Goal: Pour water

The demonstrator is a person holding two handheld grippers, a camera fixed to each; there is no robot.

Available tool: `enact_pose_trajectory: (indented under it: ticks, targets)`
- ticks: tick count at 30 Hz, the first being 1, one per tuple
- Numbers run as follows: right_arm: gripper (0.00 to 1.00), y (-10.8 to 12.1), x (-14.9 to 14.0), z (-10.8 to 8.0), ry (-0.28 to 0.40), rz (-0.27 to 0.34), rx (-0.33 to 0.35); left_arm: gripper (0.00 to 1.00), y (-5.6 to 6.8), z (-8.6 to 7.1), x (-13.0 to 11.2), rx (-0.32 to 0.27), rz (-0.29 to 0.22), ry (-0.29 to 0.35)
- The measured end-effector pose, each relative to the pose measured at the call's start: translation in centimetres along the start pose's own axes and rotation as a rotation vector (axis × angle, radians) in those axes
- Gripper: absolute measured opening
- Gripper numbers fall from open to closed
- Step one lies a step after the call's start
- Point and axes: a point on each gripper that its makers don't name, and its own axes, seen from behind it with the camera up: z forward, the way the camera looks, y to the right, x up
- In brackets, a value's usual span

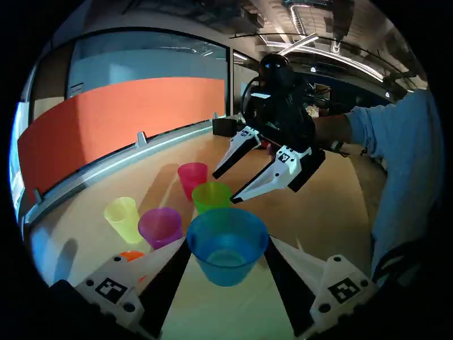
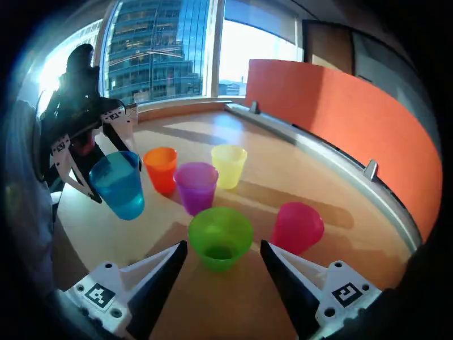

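Note:
A blue cup (image 1: 226, 249) with a little water in its bottom sits between my left gripper's (image 1: 226, 243) fingers, which are shut on its sides. In the right gripper view this blue cup (image 2: 119, 184) hangs tilted above the table in the left gripper (image 2: 116, 181). My right gripper (image 2: 222, 246) stands open, with a green cup (image 2: 221, 235) upright on the table between its fingertips, untouched. From the left gripper view, the right gripper (image 1: 225, 188) hovers just behind that green cup (image 1: 211, 195).
On the wooden table (image 2: 340, 243) stand a pink cup (image 2: 297, 226), a purple cup (image 2: 196, 186), a yellow cup (image 2: 229, 164) and an orange cup (image 2: 161, 169). An orange wall panel (image 2: 351, 107) and a metal rail border the table. A person's sleeve (image 1: 402, 147) is at the right.

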Motion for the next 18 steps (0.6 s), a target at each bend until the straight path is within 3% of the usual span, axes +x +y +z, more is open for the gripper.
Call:
enact_pose_trajectory:
  ticks: [18]
  targets:
    - [1.00,-0.1,-0.8,3.0,-0.037,0.013,0.016,0.87,-0.8,-1.6,0.7,0.030,-0.008,0.026]
